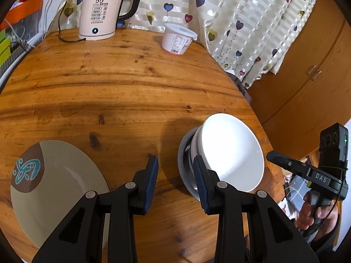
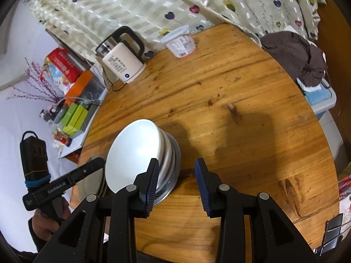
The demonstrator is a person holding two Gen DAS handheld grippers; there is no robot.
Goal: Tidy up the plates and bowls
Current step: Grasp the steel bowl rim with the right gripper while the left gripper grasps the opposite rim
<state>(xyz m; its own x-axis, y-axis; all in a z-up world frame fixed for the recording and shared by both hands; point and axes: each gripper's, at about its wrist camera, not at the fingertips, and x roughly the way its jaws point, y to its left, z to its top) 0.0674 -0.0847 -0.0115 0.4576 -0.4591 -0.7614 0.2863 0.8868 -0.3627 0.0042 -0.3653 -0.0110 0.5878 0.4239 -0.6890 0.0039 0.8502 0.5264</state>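
Setting: round wooden desk backed by a pale curtain printed with hearts; a wooden cabinet stands to the right in the left wrist view.
Far edge: a white electric kettle showing 55 on its front, with a white lidded tub near it — both well apart from the dishes.
Bowl: a white bowl sits nested on a metal bowl, the stack resting on a white plate near the desk's front edge.
Beige plate: a beige plate with a brown patch and a teal motif lies flat on the desk, left of the stack and apart from it.
Left gripper: fingers spread apart, holding nothing; bare wood shows between them, and its right finger overlaps the stack's left side in the view — contact cannot be told.
Right gripper: fingers likewise apart and empty, hovering just right of the stack; its left finger overlaps the metal bowl in its own view.
Beyond the desk: a dark cloth lies at the right edge in the right wrist view; coloured boxes crowd a shelf on the left.
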